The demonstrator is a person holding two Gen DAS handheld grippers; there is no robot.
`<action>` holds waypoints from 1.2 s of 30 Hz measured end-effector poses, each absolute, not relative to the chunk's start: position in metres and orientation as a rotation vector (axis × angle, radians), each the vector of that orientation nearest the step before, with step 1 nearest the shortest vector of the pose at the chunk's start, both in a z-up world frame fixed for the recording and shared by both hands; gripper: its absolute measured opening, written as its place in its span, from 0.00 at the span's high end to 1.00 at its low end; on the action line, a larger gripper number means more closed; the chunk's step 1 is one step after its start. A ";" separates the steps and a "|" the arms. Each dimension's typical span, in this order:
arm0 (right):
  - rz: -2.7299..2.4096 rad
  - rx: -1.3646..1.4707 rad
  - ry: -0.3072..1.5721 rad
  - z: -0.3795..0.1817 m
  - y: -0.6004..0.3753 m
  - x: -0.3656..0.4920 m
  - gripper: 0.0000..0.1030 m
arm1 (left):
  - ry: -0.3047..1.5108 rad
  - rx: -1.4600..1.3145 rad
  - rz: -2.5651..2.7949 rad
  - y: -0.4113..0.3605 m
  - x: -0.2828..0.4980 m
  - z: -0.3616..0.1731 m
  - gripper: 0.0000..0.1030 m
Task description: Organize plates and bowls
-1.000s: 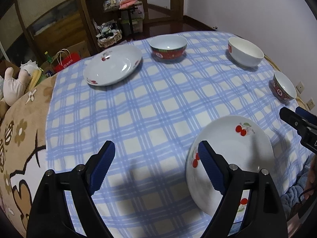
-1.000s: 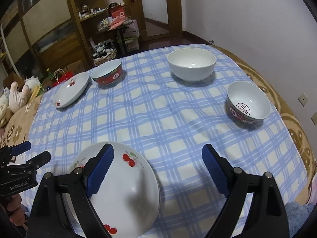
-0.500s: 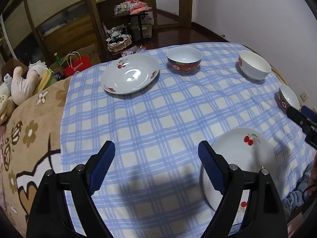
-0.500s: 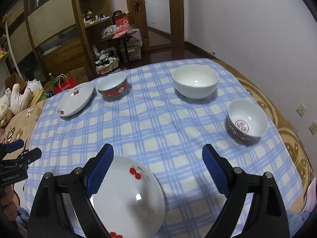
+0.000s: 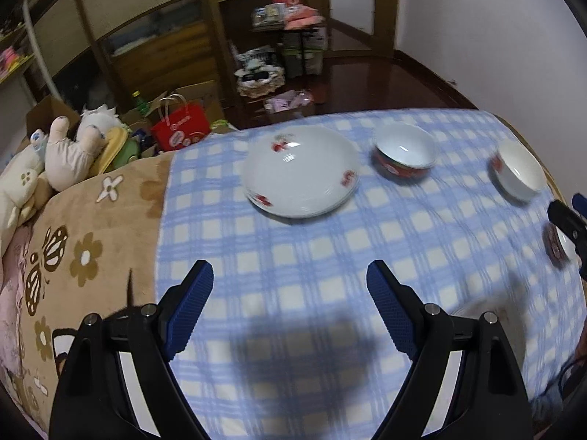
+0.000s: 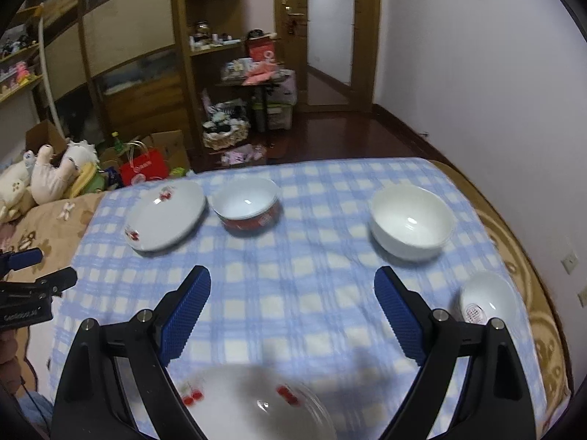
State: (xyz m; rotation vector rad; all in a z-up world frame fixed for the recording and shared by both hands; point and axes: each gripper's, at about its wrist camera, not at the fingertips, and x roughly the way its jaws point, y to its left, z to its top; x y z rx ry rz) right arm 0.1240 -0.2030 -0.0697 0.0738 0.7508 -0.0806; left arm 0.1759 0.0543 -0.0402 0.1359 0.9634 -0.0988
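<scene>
Right wrist view: the near plate (image 6: pixel 253 403) is blurred and cut off below the right gripper (image 6: pixel 292 315), whose jaws stand wide and empty. Left gripper (image 5: pixel 290 310) jaws likewise gape over the checked cloth (image 5: pixel 293 249); the red bag's (image 5: pixel 181 128) lettering is unreadable.

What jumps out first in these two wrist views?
The blue checked cloth spread over the bed, with dishes scattered on it: a cherry-print plate beside a red-sided bowl at the far left, a plain white bowl far right. Both grippers, left and right, hang open and empty above it; another cherry plate lies nearest.
</scene>
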 end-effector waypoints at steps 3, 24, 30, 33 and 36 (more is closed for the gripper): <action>-0.023 0.087 0.773 -0.068 -0.194 0.153 0.08 | 0.987 0.113 -0.056 0.069 0.202 -0.041 0.18; 0.212 0.006 0.970 -0.113 -0.103 0.367 0.15 | 1.183 -0.027 0.044 0.122 0.344 -0.113 0.18; 0.230 0.021 1.039 -0.149 -0.090 0.398 0.34 | 1.189 -0.094 0.013 0.125 0.358 -0.135 0.22; 0.240 0.029 1.097 -0.166 -0.085 0.411 0.61 | 1.191 -0.153 -0.003 0.129 0.362 -0.143 0.31; 0.224 0.003 1.122 -0.177 -0.083 0.417 0.63 | 1.228 -0.188 -0.008 0.132 0.366 -0.156 0.47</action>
